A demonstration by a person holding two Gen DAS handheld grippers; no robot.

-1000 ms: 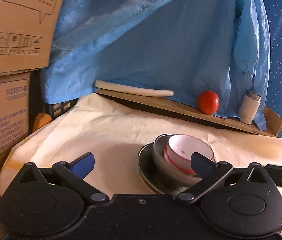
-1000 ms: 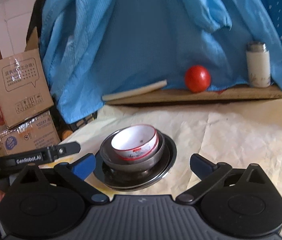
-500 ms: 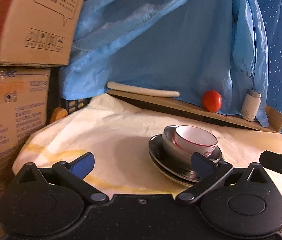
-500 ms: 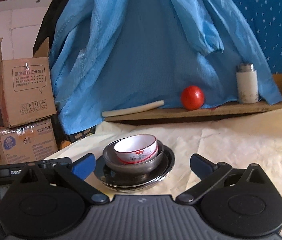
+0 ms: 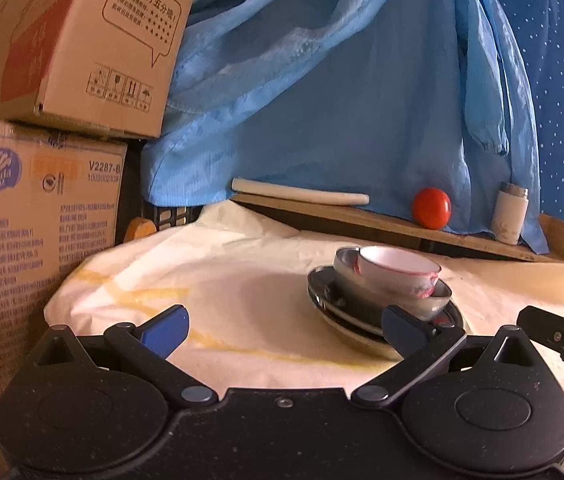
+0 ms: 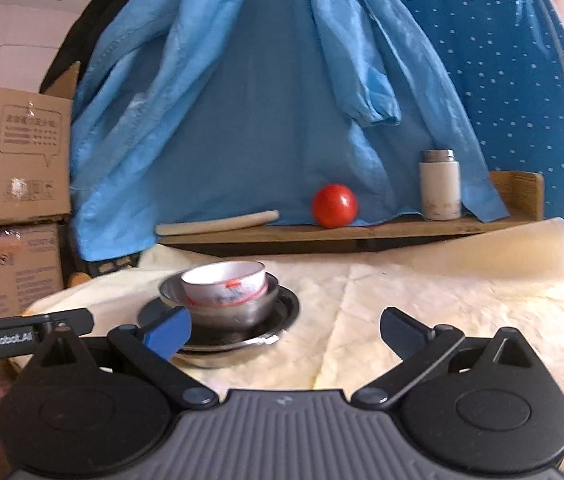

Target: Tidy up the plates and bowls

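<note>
A white bowl with a red rim (image 5: 400,270) (image 6: 225,282) sits inside a steel bowl (image 5: 438,300) (image 6: 241,312), which rests on stacked steel plates (image 5: 322,300) (image 6: 288,308) on the cream table cover. My left gripper (image 5: 284,330) is open, low at the table's near edge, its right finger in front of the plates. My right gripper (image 6: 284,330) is open too, with its left finger in front of the stack and nothing between the fingers. Part of the left gripper (image 6: 21,330) shows at the left of the right wrist view.
A wooden shelf (image 6: 382,230) at the back carries a red tomato (image 6: 334,205) (image 5: 431,208), a white flask (image 6: 440,184) (image 5: 509,214) and a pale rolling pin (image 6: 217,222) (image 5: 300,196). Blue cloth (image 6: 265,92) hangs behind. Cardboard boxes (image 5: 41,216) stack on the left.
Both grippers have dropped lower and drawn back from the stack, so the bowls now appear side-on instead of from above. The stack has not moved.
</note>
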